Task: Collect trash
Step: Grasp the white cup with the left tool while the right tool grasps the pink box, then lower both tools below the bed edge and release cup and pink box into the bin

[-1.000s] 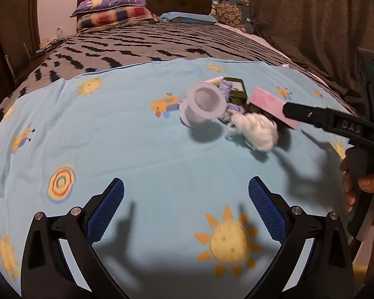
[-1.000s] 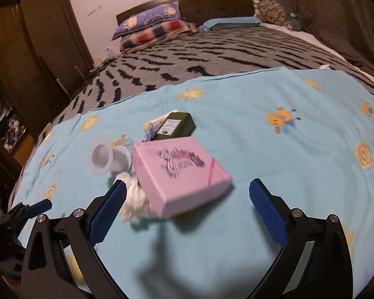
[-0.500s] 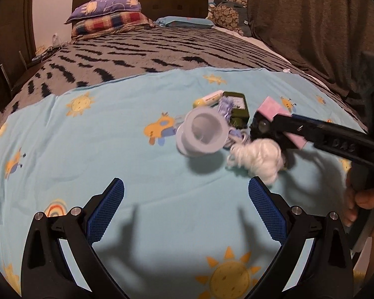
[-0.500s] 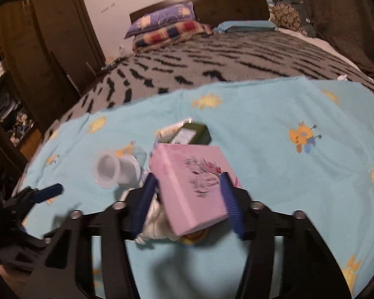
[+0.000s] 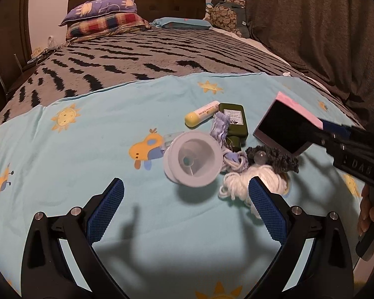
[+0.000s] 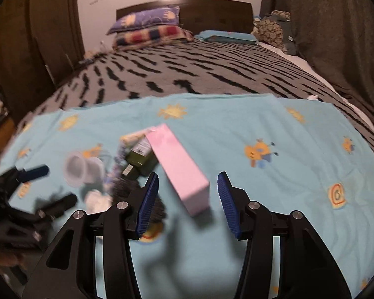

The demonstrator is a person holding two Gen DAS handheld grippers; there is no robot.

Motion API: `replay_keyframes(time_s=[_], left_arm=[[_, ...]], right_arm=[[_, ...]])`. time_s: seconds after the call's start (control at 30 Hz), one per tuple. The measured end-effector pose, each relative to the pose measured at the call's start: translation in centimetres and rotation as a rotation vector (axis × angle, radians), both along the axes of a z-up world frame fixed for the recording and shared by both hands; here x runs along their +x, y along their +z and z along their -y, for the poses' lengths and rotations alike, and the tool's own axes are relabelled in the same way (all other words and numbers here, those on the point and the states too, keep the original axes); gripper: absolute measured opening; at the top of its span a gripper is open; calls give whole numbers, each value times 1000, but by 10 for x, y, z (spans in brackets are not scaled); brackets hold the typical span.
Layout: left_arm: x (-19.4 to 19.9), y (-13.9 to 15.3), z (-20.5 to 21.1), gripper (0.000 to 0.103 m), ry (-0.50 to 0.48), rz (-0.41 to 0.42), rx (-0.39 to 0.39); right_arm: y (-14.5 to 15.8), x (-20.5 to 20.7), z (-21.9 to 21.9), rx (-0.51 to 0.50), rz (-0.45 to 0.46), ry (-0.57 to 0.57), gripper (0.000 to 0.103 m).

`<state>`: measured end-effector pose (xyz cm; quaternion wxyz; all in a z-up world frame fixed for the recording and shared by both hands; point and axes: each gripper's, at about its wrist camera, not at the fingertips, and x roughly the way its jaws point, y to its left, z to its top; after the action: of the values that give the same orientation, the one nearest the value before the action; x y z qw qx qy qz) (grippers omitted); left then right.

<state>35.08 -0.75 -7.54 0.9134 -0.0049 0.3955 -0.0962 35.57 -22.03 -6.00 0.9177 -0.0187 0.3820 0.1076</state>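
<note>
Pink box [image 6: 177, 164] now lifted, tilted, right of white cup [image 5: 193, 162] | right gripper [image 6: 188, 186] clamps it (view blurred) | left gripper [image 5: 184, 191] wide open, empty, near cup

From the right wrist view I get smear over the pale plastic cup [image 6: 78, 168] and dark green bottle [image 6: 139, 158], so its label is unreadable. The left claw's right finger [image 5: 266, 211] covers part of the white yarn bundle [image 5: 239, 184]. A hand [image 5: 372, 214] is cut off at the picture's right edge.
</note>
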Motion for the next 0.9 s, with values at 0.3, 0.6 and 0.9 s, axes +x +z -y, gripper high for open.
replay_keyframes(time_s=[0.3, 0.6, 0.9], left_arm=[[27, -2, 2, 82, -11, -14, -40], [43, -10, 9, 46, -41, -42, -28], [14, 15, 3, 45, -32, 7, 10]], right_arm=[[-24, 33, 16, 168, -88, 65, 50], [-24, 35, 13, 171, -52, 54, 21], [1, 8, 16, 119, 5, 30, 20]])
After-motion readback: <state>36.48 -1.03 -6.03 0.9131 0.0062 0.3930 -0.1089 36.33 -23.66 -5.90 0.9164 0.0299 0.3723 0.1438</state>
